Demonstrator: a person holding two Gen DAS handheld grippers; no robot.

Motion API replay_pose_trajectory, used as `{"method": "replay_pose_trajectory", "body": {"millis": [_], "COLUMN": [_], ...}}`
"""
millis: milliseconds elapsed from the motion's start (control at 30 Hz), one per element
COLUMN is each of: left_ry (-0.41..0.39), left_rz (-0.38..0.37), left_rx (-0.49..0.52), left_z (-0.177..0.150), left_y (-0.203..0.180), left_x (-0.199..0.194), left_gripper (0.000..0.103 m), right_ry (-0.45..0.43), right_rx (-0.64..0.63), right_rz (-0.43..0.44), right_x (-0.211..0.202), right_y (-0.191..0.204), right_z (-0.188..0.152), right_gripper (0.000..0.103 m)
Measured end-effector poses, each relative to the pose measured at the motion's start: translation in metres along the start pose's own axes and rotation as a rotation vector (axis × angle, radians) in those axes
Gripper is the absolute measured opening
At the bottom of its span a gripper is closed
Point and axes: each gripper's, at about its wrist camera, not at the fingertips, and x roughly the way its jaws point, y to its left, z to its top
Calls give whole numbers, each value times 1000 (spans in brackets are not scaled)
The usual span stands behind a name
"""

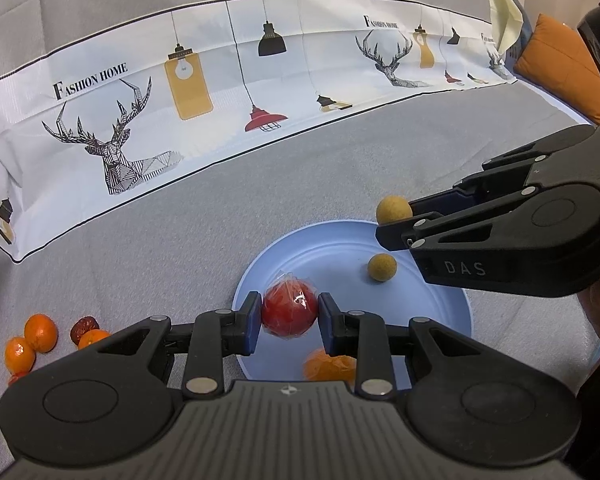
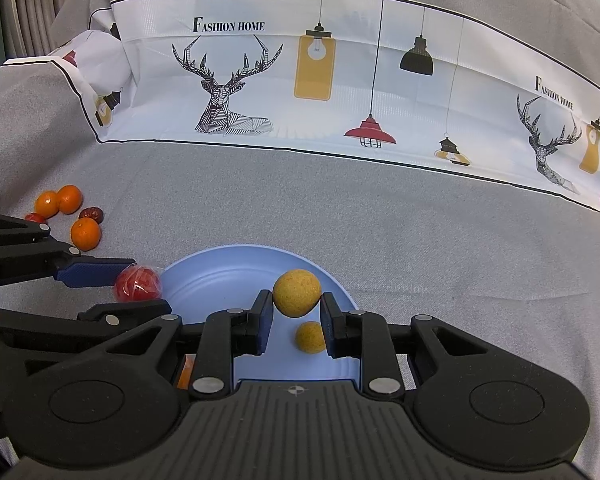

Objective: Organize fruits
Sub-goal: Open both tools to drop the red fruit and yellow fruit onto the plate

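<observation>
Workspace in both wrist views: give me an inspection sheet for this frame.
Surface: grey cloth with a white printed runner across the back.
Job's things: blue plate holding one small yellow fruit and an orange; three mandarins and a red date on the cloth to the left.
Clutter: nothing seen.
Grippers: left gripper shut on a plastic-wrapped red fruit; right gripper shut on a larger yellow fruit above the plate.
Cables: nothing seen.
Surroundings: orange cushion, curtain.

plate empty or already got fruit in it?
Not empty. The blue plate holds a small yellow fruit and an orange, partly hidden behind the left claw.
</observation>
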Motion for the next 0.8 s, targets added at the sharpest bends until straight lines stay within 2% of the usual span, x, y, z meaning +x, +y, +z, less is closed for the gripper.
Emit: {"method": "replay_pose_trajectory", "body": {"millis": [167, 300, 800], "left_ry": [-1, -8, -9], "left_rz": [-5, -7, 24], "left_rx": [-1, -6, -12], "left_z": [-1, 0, 0], "left_y": [0, 2, 6], "left_x": [0, -1, -2], "left_gripper": [35, 43, 43], "right_ry": [2, -1, -8], "right_rx": [2, 7, 20], "right_rz": [-1, -18, -34], "right_x": [0, 1, -2], "right_y": [1, 2, 0], "right_z": [0, -2, -1], "right_gripper": [27, 41, 44]}}
